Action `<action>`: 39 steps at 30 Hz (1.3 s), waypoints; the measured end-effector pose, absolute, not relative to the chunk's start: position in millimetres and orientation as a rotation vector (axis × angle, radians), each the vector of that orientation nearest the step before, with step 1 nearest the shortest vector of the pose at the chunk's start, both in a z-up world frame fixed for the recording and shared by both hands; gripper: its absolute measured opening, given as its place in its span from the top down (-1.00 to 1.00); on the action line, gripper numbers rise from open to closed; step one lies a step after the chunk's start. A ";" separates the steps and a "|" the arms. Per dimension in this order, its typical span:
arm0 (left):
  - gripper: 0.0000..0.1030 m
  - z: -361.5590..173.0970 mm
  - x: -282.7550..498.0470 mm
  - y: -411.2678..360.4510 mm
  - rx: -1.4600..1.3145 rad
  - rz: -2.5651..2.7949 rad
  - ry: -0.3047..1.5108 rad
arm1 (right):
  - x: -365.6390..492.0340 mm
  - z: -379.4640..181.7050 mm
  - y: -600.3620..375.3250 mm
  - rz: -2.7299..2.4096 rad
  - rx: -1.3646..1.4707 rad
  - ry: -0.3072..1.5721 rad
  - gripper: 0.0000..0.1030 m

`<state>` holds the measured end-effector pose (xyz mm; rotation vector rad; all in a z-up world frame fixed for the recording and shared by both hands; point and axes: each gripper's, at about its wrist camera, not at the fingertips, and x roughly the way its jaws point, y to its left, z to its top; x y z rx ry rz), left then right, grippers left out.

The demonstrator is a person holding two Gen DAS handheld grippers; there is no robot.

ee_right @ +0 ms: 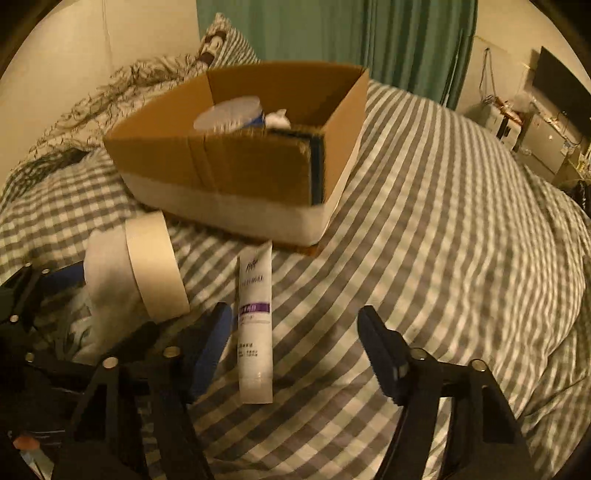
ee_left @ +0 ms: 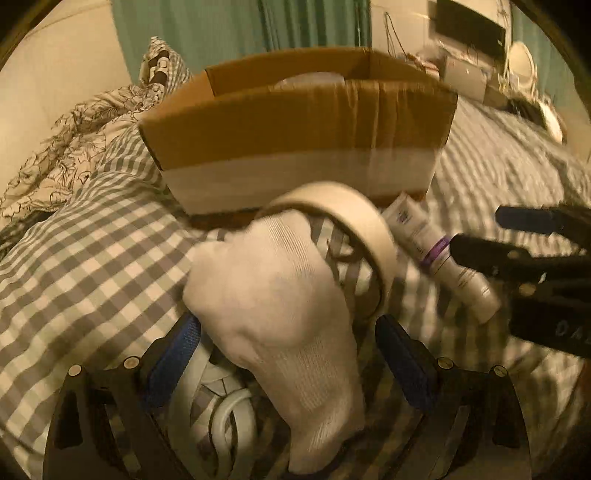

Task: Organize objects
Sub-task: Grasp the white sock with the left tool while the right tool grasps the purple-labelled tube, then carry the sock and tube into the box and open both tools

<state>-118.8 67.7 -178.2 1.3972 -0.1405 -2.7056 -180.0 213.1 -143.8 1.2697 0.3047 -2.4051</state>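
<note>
A white sock (ee_left: 273,302) lies bunched on the checked bedcover between the fingers of my left gripper (ee_left: 288,358), which stands open around it. A roll of pale tape (ee_left: 343,221) leans against the sock's far side. To the right lies a white tube with a purple band (ee_right: 255,325). It sits between the fingers of my open right gripper (ee_right: 295,350), closer to the left finger (ee_right: 210,350), and the pads do not press it. An open cardboard box (ee_right: 240,173) stands just beyond, holding a white round-lidded container (ee_right: 229,114) and a dark flat thing.
A white looped cord (ee_left: 229,413) lies under the sock, near my left gripper. A floral quilt (ee_left: 74,125) and a pillow (ee_right: 221,40) are heaped at the far left. Green curtains (ee_right: 369,33) hang behind, and a cluttered desk (ee_right: 535,140) stands at the far right.
</note>
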 end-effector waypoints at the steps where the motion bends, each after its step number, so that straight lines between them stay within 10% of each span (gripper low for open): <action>1: -0.90 -181.5 -118.8 68.3 1.399 -2.707 -0.156 | -180.8 -147.8 212.7 -2.395 1.285 0.302 -0.28; 15: -0.24 -175.0 -117.6 59.0 1.462 -2.795 -0.104 | -176.3 -169.2 202.5 -2.349 1.338 0.287 0.60; 39: 0.14 -124.5 -48.1 54.9 1.650 -2.904 0.081 | -82.9 -117.0 199.5 -2.503 1.232 0.097 0.61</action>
